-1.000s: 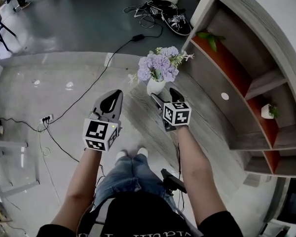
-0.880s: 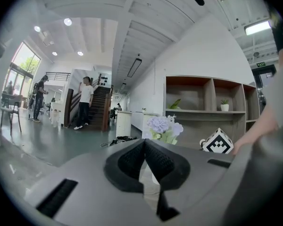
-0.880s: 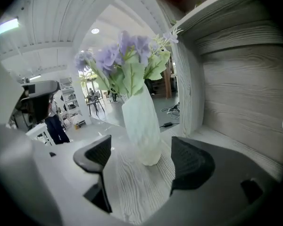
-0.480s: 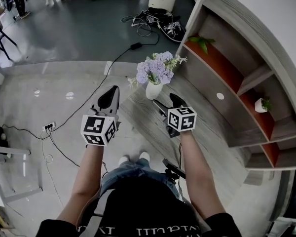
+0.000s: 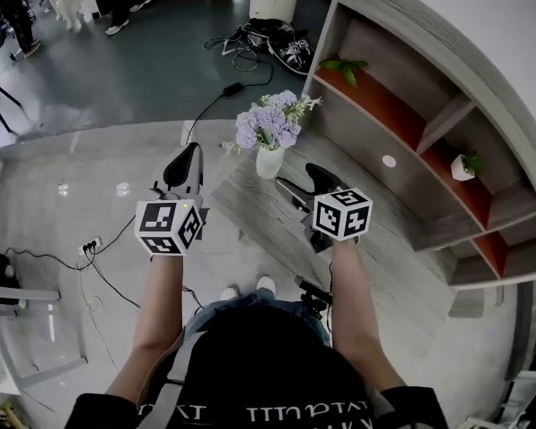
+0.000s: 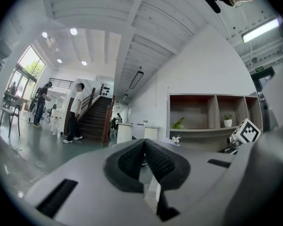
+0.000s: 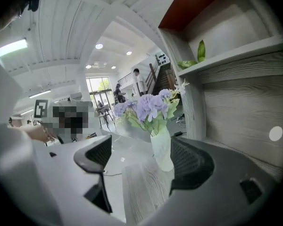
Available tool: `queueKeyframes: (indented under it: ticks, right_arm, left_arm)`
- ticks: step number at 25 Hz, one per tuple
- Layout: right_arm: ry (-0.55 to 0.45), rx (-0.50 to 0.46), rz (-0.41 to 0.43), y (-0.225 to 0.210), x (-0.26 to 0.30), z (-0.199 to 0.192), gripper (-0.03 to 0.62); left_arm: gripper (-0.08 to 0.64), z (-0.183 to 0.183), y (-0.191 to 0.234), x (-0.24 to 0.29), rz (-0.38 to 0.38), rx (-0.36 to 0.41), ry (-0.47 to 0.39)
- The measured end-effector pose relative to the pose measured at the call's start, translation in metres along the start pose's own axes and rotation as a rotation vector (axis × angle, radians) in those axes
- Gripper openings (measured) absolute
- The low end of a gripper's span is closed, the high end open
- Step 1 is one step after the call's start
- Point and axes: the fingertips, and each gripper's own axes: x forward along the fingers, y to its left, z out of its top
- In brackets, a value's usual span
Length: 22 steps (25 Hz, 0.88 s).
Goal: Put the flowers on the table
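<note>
Flowers [image 5: 268, 125] stand upright in vase [image 5: 269, 162] on table [image 5: 255, 208].

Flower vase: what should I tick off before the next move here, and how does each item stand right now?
1. Vase upright on the table: ok.
2. Flowers standing in the vase: ok.
3. Right tongs free of the vase: ok; the jaws are wide apart and the vase stands ahead of them, not clamped.
4. Left tongs empty: ok; the jaws are together with nothing between them.
5. Vase well in from the table's far end: cannot tell; it stands near that end.
</note>
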Motion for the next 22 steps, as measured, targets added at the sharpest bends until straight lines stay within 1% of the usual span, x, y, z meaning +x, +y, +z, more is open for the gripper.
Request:
queueKeyframes:
  ticks: [3, 4, 5, 7, 10, 12, 13, 16, 17, 20, 22]
  right_arm:
    - [-0.052, 0.008, 0.005, 0.008, -0.014, 0.015, 0.397]
    - [-0.063, 0.001, 0.003, 0.011, -0.018, 0.02, 0.388]
    - [-0.074, -0.007, -0.006, 0.013, -0.022, 0.025, 0.358]
    - [-0.109, -0.015, -0.034, 0.015, -0.032, 0.036, 0.217]
    - [-0.171, -0.002, -0.043, 0.021, -0.046, 0.05, 0.118]
    - [-0.196, -0.023, -0.063, 0.025, -0.053, 0.056, 0.032]
    - [-0.204, -0.046, -0.081, 0.026, -0.056, 0.06, 0.015]
    - [-0.205, -0.159, -0.151, 0.029, -0.064, 0.072, 0.014]
    - [-0.208, -0.186, -0.159, 0.032, -0.066, 0.077, 0.014]
    - [-0.24, -0.217, -0.155, 0.043, -0.072, 0.092, 0.014]
    - [-0.25, -0.288, -0.209, 0.046, -0.076, 0.101, 0.014]
  left_arm:
    - [0.011, 0.007, -0.002, 0.003, -0.011, 0.008, -0.014]
    - [0.011, 0.009, -0.004, 0.003, -0.016, 0.01, -0.019]
    - [0.009, 0.012, -0.005, 0.004, -0.021, 0.012, -0.023]
    - [0.011, 0.015, -0.008, 0.005, -0.03, 0.018, -0.03]
    - [0.011, 0.02, -0.012, 0.008, -0.041, 0.028, -0.038]
    - [0.011, 0.023, -0.015, 0.009, -0.048, 0.034, -0.042]
    - [0.011, 0.024, -0.016, 0.01, -0.052, 0.039, -0.042]
    - [0.011, 0.027, -0.02, 0.014, -0.063, 0.06, -0.038]
    - [0.011, 0.028, -0.021, 0.015, -0.066, 0.067, -0.039]
    - [0.011, 0.034, -0.023, 0.015, -0.074, 0.092, -0.048]
    - [0.011, 0.039, -0.025, 0.016, -0.084, 0.116, -0.054]
